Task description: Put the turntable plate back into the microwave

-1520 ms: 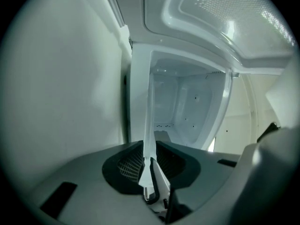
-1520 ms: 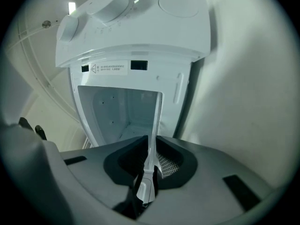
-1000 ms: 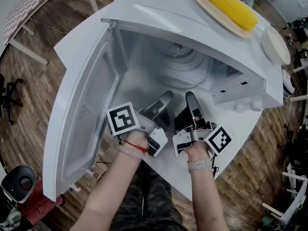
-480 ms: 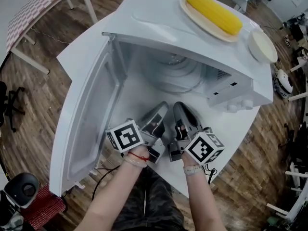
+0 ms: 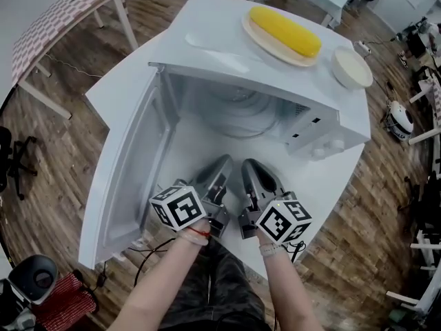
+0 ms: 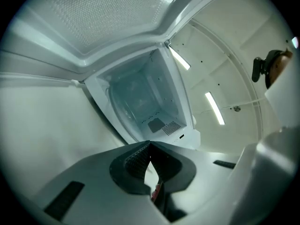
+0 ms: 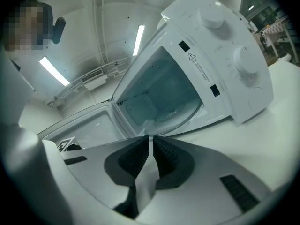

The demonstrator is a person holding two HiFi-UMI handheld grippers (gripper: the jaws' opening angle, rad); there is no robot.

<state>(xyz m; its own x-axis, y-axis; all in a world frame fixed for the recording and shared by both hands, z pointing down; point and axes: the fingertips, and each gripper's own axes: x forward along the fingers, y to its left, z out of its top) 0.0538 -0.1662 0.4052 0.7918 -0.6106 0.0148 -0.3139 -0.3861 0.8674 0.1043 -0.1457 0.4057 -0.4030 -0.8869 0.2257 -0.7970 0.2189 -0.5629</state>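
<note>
White table (image 5: 120, 81), open microwave (image 5: 275, 71) with turntable plate (image 5: 241, 112) inside, left gripper (image 5: 219, 164) and right gripper (image 5: 251, 166) just outside, both clenched empty.

Head view steeply down from above; both gripper views low, close, toward the shared microwave (image 5: 220, 54).

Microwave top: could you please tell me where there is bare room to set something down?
The microwave top is bare on its left half, up to the plate. Its right end is crowded: the corn cob on that plate, then a small white dish.
</note>
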